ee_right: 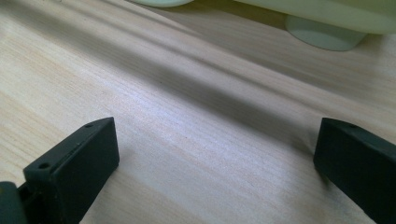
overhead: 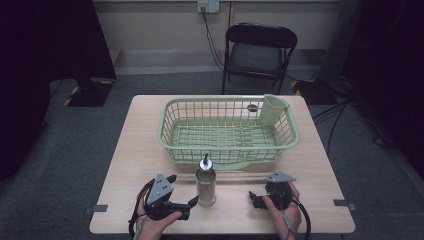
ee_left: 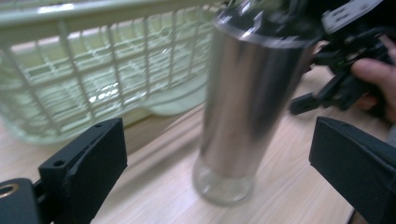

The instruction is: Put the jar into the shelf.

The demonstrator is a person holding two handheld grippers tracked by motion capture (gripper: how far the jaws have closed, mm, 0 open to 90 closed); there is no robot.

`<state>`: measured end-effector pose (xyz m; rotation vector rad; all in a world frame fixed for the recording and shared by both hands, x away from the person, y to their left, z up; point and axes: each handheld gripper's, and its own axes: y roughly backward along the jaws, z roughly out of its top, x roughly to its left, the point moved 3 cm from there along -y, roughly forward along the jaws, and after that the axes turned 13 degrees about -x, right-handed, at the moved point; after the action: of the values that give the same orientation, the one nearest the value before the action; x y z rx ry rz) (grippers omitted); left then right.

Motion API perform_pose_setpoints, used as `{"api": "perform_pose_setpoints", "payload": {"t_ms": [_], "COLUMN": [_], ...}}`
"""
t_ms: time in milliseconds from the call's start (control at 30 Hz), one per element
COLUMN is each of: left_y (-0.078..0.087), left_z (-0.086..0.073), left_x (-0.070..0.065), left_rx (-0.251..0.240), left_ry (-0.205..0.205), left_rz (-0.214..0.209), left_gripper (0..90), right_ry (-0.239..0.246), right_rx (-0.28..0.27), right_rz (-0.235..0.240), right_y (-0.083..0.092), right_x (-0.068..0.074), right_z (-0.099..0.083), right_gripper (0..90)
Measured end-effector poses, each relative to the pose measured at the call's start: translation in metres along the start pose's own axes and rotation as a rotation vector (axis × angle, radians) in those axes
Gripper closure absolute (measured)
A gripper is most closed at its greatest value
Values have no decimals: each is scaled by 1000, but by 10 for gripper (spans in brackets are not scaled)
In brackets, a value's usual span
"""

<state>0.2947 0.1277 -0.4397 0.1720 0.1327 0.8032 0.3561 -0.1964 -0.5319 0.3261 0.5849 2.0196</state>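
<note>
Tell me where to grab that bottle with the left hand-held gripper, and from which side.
Grip the bottle around its straight steel middle, level, from its left. It stands upright; the spout on top is thin, the glass base rounded. The left hand-held gripper, jaws open, already faces it.

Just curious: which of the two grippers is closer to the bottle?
The left gripper: the bottle stands right at its open jaws, while the right gripper sits farther off.

Steel-sleeved glass bottle (overhead: 206,185), spout cap, upright, table's near edge
</note>
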Motion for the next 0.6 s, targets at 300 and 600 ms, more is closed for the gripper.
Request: {"api": "perform_pose_setpoints", "payload": {"t_ms": [300,600], "left_y": [-14,-30], "left_z": [10,16], "left_x": [-10,-11], "left_rx": [6,6], "left_ry": [-22,-6], "left_rz": [-40,-78], "left_gripper": [63,103], "right_ry": [0,-2], "right_rx": [0,-1], "right_rz": [0,0], "right_y": [0,0], "right_x": [0,0], "right_z": [0,0], "right_gripper": [0,0]}}
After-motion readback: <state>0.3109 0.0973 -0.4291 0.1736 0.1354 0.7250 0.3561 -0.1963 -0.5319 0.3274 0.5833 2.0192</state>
